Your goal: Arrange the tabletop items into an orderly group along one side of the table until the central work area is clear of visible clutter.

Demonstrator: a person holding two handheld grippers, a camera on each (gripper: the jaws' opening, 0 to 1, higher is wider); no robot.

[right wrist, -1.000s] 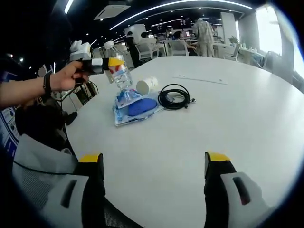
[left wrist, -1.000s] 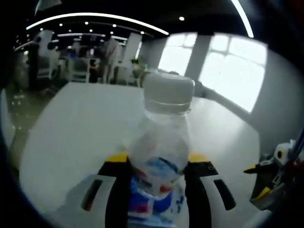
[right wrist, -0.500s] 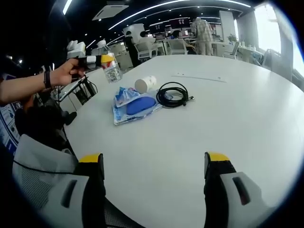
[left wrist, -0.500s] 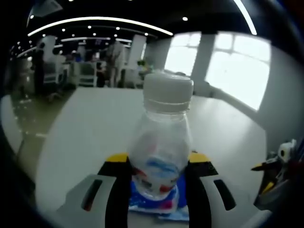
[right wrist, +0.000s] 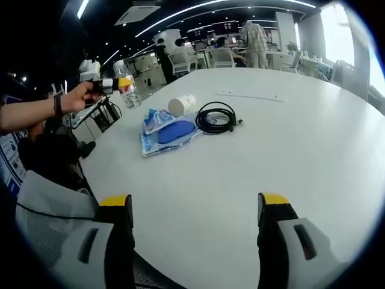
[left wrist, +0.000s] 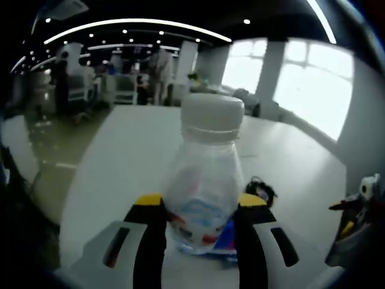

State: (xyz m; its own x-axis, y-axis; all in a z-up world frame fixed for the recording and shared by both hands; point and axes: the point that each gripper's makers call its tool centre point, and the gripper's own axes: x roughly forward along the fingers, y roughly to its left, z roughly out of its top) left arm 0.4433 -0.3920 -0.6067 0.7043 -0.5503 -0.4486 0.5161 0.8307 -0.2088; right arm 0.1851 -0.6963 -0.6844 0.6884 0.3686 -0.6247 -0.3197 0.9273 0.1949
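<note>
While the left gripper [left wrist: 198, 211] pinches a bottle [left wrist: 203, 180] above the table [right wrist: 289, 138], the right gripper [right wrist: 192, 211] stands spread.

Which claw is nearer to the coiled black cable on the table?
Left. The left claw, shut on the bottle, is beyond the blue packet beside the cable. The right claw is farther back.

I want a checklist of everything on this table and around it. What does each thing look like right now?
Surface: white table, mostly bare.
Job's things: clear bottle with white cap, held up; blue packet; white cup on its side.
Clutter: nothing seen.
Grippers: left gripper shut on the bottle; right gripper open, holding nothing.
Cables: black cable coiled beside the packet.
Surroundings: office chairs, windows, people far off.
</note>
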